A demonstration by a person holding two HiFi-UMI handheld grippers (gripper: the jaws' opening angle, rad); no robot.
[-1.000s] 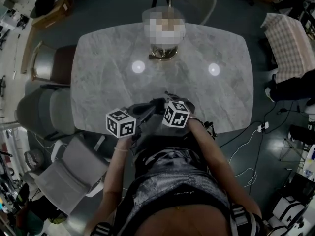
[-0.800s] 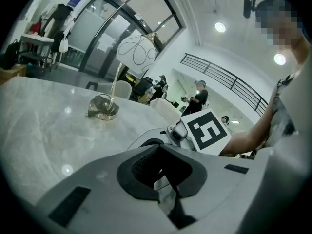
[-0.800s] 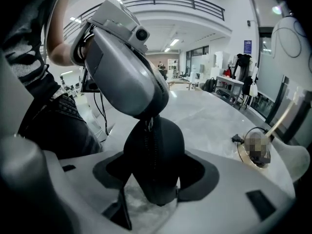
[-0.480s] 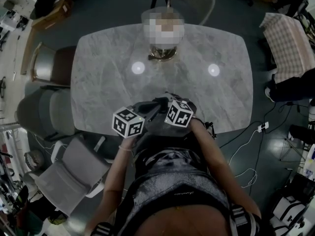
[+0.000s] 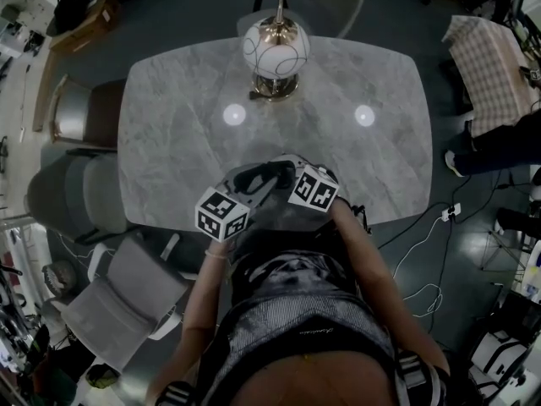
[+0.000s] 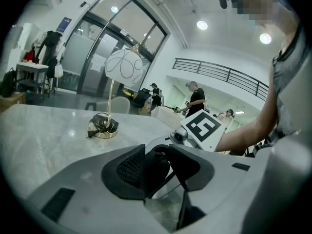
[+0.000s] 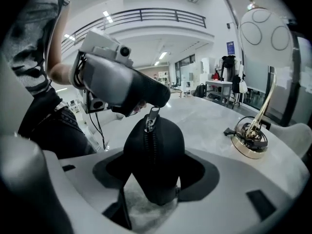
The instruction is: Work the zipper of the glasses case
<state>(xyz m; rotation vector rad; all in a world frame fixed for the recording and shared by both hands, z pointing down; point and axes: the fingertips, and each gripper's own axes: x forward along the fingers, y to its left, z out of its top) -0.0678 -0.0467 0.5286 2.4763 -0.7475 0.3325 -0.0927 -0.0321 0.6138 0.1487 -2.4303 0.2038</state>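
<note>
A black glasses case (image 7: 154,152) stands on end between the jaws of my right gripper (image 7: 153,177), which is shut on it. Its zipper runs up the middle to a metal pull (image 7: 152,116) at the top. My left gripper (image 7: 146,101) has its tips at that pull. In the left gripper view the case's dark end (image 6: 157,165) sits between the pads, and the jaws of the left gripper (image 6: 158,169) are opening without pressing on it. In the head view both grippers, left (image 5: 249,189) and right (image 5: 283,174), meet over the case (image 5: 264,174) near the table's front edge.
A gold-based lamp with a white globe (image 5: 276,51) stands at the far middle of the grey marble table (image 5: 169,125); its base and cord (image 7: 250,141) lie to the right of the case. Chairs (image 5: 84,112) stand along the left side, and one (image 5: 118,299) at the front left.
The left gripper has moved right and closer to the right gripper. Both grippers and the case have shifted slightly farther onto the table.
</note>
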